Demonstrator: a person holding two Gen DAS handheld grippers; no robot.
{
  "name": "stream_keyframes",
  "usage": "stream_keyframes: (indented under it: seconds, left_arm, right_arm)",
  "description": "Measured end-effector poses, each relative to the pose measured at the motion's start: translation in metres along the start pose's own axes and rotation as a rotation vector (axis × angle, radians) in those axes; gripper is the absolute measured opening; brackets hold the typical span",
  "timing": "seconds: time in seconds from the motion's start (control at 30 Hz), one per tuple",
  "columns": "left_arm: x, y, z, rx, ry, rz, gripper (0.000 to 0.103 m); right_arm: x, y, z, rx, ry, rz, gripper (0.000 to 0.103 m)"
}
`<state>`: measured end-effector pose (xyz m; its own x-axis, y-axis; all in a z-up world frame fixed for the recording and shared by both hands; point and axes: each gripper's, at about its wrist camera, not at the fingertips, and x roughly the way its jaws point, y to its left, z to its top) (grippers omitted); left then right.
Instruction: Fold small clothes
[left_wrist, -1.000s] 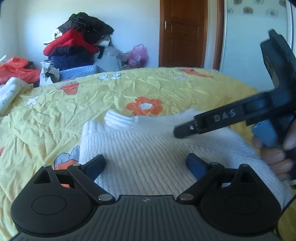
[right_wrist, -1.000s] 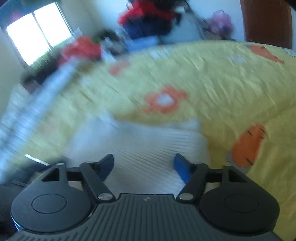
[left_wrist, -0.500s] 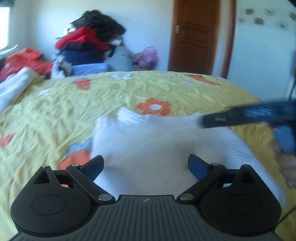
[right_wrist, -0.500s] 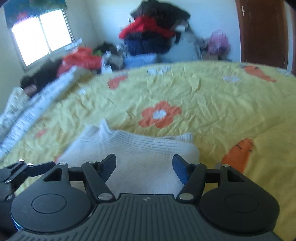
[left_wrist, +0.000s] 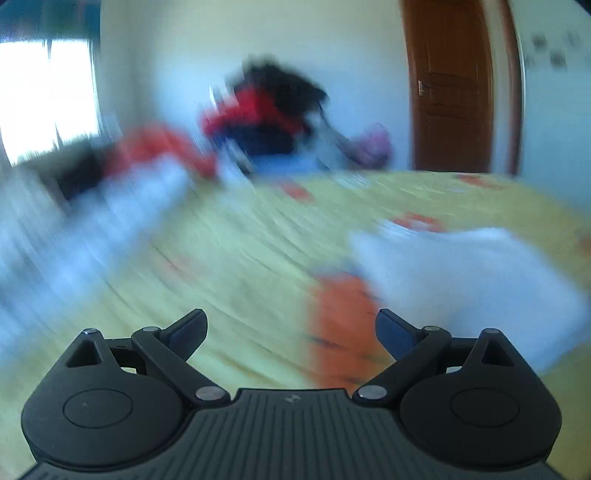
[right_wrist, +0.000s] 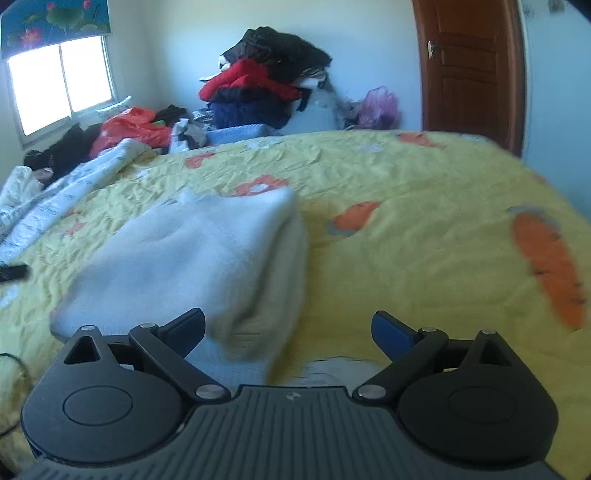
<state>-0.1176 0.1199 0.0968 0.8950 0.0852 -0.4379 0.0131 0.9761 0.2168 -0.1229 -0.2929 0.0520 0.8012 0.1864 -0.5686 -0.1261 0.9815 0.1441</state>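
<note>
A folded white knit sweater (right_wrist: 192, 258) lies on the yellow flowered bedsheet (right_wrist: 406, 221). In the right wrist view it sits left of centre, its near right corner between the fingers of my right gripper (right_wrist: 288, 330), which is open and empty. The left wrist view is heavily blurred; the sweater (left_wrist: 472, 280) shows at the right. My left gripper (left_wrist: 291, 332) is open and empty over bare sheet, left of the sweater. A dark tip of the left gripper (right_wrist: 13, 272) shows at the left edge of the right wrist view.
A heap of clothes (right_wrist: 266, 85) is piled against the far wall. Red and white bedding (right_wrist: 122, 136) lies along the bed's left side under a window (right_wrist: 59, 85). A brown door (right_wrist: 469, 70) stands at the back right.
My left gripper has swung quickly to the left, off the sweater, which now sits at its right. My right gripper has shifted right, so the sweater lies at its left.
</note>
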Motion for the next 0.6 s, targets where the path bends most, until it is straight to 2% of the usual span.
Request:
stream_keyframes:
  seconds: [0.07, 0.13, 0.17, 0.23, 0.27, 0.3, 0.33, 0.37, 0.4, 0.43, 0.53, 0.6]
  left_arm:
    - [-0.004, 0.032, 0.017, 0.153, -0.056, 0.154, 0.098]
    - [-0.009, 0.068, 0.037, 0.235, -0.100, 0.334, 0.098]
    - [-0.013, 0.084, 0.047, 0.253, -0.133, 0.413, 0.098]
    - [-0.024, 0.100, 0.059, 0.245, -0.190, 0.518, 0.098]
    - [-0.030, 0.099, 0.062, 0.206, -0.210, 0.524, 0.098]
    - [-0.034, 0.095, 0.060, 0.162, -0.222, 0.490, 0.098]
    - [-0.038, 0.085, 0.055, 0.102, -0.231, 0.412, 0.099]
    - [-0.039, 0.069, 0.046, 0.046, -0.231, 0.315, 0.099]
    - [-0.037, 0.050, 0.036, 0.003, -0.226, 0.226, 0.099]
    - [-0.032, 0.025, 0.023, -0.038, -0.210, 0.130, 0.099]
    - [-0.008, -0.047, -0.012, -0.112, -0.075, -0.083, 0.099]
    - [0.003, -0.086, -0.032, -0.162, 0.002, -0.162, 0.099]
  right_arm:
    - [-0.020, -0.009, 0.009, -0.075, -0.048, -0.065, 0.097]
    - [-0.047, -0.022, 0.024, -0.226, -0.117, -0.174, 0.097]
    - [-0.059, -0.028, 0.029, -0.301, -0.145, -0.242, 0.098]
    - [-0.077, -0.038, 0.037, -0.495, -0.203, -0.463, 0.101]
    - [-0.081, -0.043, 0.039, -0.579, -0.231, -0.591, 0.103]
    - [-0.083, -0.047, 0.038, -0.651, -0.251, -0.714, 0.103]
    - [-0.083, -0.047, 0.037, -0.684, -0.259, -0.779, 0.103]
    - [-0.082, -0.046, 0.034, -0.676, -0.267, -0.806, 0.103]
    - [-0.083, -0.042, 0.030, -0.629, -0.272, -0.769, 0.103]
    - [-0.083, -0.036, 0.025, -0.559, -0.270, -0.683, 0.103]
    - [-0.070, -0.013, 0.003, -0.273, -0.212, -0.315, 0.102]
    - [-0.046, 0.002, -0.015, -0.086, -0.105, -0.109, 0.102]
